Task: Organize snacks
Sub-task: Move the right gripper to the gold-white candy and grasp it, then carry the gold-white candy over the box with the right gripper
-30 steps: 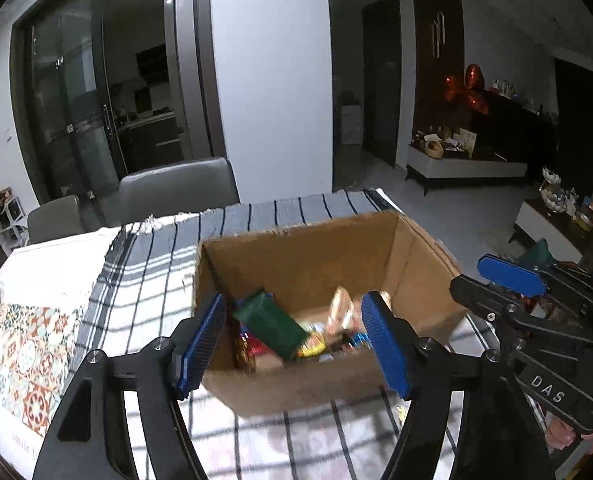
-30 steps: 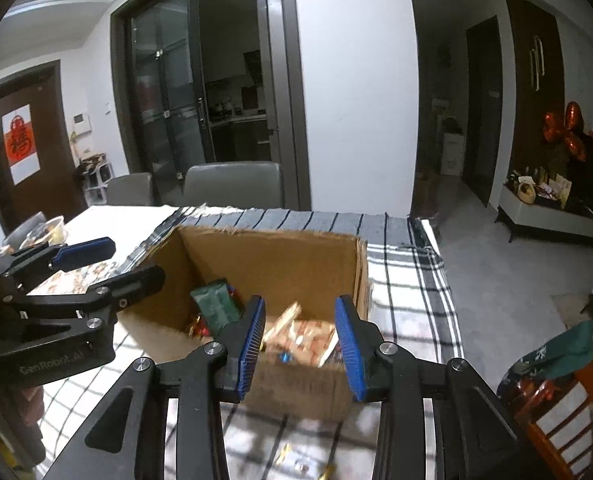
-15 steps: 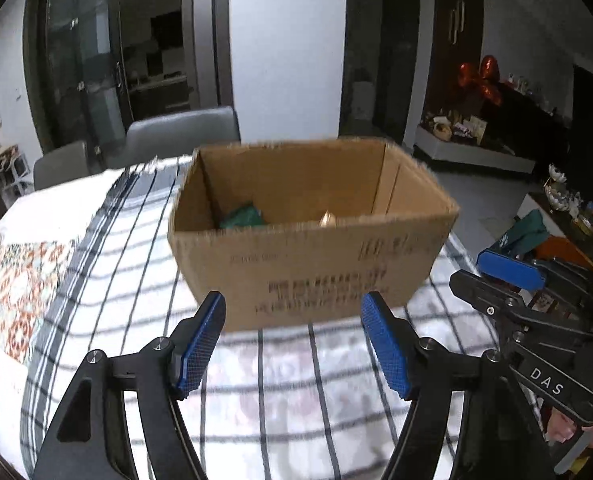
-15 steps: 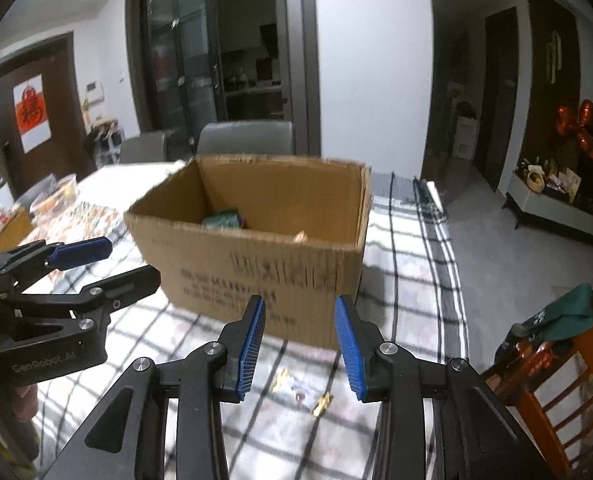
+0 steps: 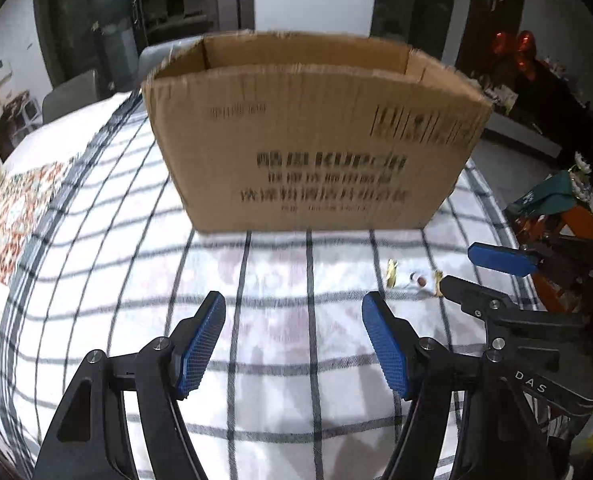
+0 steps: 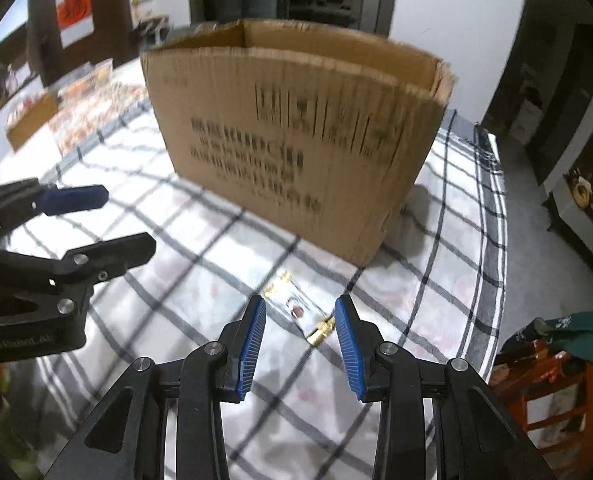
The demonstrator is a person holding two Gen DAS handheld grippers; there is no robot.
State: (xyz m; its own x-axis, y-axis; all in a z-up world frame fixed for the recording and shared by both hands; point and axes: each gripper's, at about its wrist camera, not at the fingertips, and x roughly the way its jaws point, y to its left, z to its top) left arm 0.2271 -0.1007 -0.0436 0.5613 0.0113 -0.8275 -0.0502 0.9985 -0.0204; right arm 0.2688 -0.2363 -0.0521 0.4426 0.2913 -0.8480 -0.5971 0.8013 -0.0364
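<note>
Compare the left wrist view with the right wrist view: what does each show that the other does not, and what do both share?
Only the left wrist view shows the red decorations on the dark cabinet.

Only the right wrist view shows the red sign on the door.

Both show the cardboard box, the small snack packet on the checked tablecloth, the open left gripper and the open right gripper.

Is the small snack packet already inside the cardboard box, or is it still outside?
Outside. The snack packet lies flat on the checked cloth in front of the cardboard box, framed by the right gripper's open fingers.
</note>
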